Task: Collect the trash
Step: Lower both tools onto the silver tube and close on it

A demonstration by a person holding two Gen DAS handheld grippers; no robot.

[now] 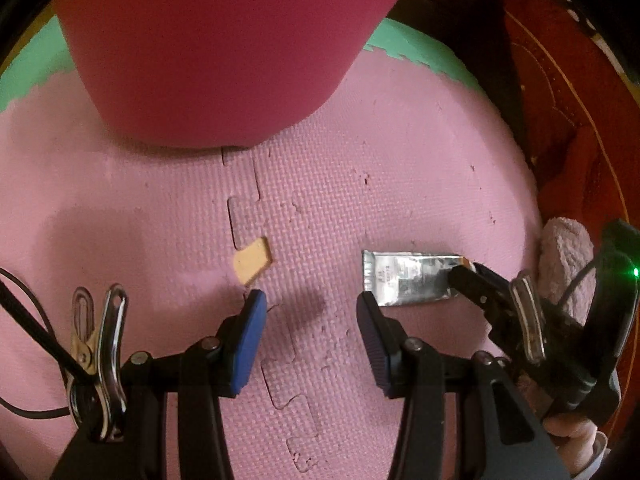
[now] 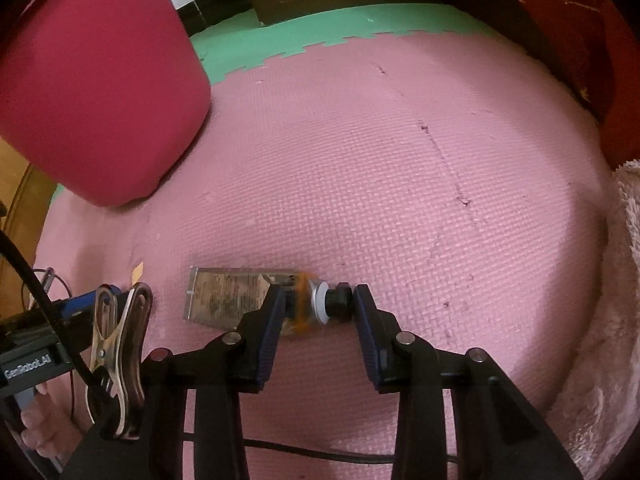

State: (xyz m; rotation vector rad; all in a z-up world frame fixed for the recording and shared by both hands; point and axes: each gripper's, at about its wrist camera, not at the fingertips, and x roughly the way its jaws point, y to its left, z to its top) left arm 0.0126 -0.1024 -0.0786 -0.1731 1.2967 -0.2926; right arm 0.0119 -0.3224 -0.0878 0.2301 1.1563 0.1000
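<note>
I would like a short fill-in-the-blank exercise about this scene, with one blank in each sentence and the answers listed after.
1. The squeezed metal tube lies on the ____ foam mat.
2. The right gripper has its fingers on both sides of the tube's black ____.
3. The left gripper holds ____ between its blue pads.
4. The bin standing on the mat is ____.

Answers: pink; cap; nothing; red
</note>
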